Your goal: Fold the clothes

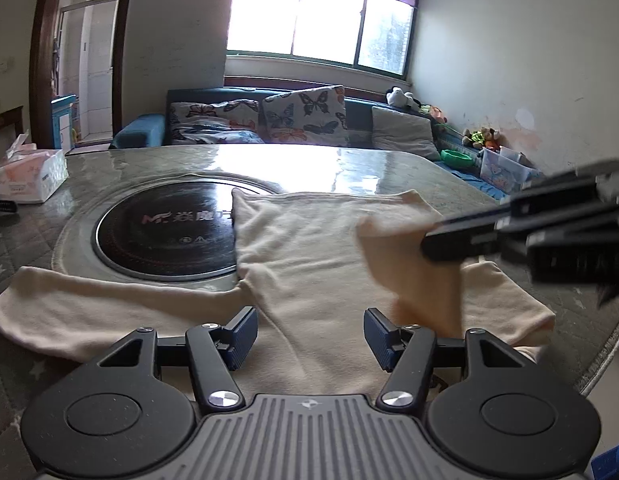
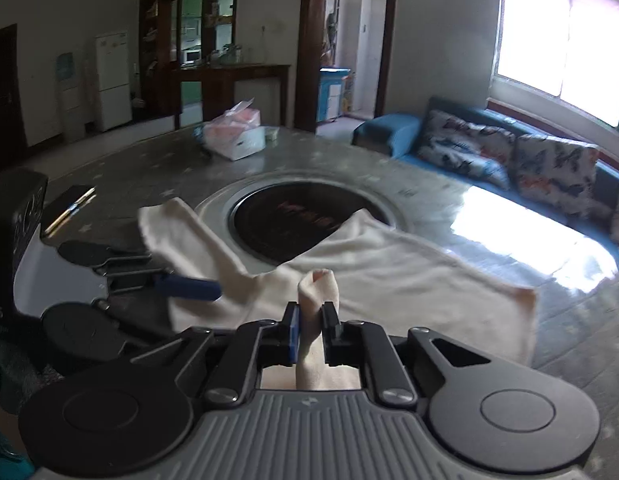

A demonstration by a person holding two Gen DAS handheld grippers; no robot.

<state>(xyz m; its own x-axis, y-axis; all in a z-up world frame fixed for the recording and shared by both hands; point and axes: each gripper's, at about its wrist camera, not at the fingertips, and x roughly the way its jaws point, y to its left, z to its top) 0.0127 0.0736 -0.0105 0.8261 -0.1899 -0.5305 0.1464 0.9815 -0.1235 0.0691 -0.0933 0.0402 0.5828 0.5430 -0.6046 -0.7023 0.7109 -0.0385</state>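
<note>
A cream long-sleeved garment (image 1: 309, 248) lies spread on the round table, partly over the black induction plate (image 1: 169, 232). Its left sleeve (image 1: 89, 304) stretches out to the left. My left gripper (image 1: 309, 336) is open and empty, low over the garment's near edge. My right gripper (image 2: 311, 320) is shut on a pinched fold of the cream garment (image 2: 317, 292) and lifts it above the table. In the left wrist view the right gripper (image 1: 429, 244) comes in from the right, holding the raised cloth. In the right wrist view the left gripper (image 2: 189, 288) shows at the left.
A tissue pack (image 1: 29, 176) sits at the table's far left; it also shows in the right wrist view (image 2: 237, 136). A dark box (image 2: 17, 216) stands at the left edge. A blue sofa with butterfly cushions (image 1: 301, 120) is behind the table.
</note>
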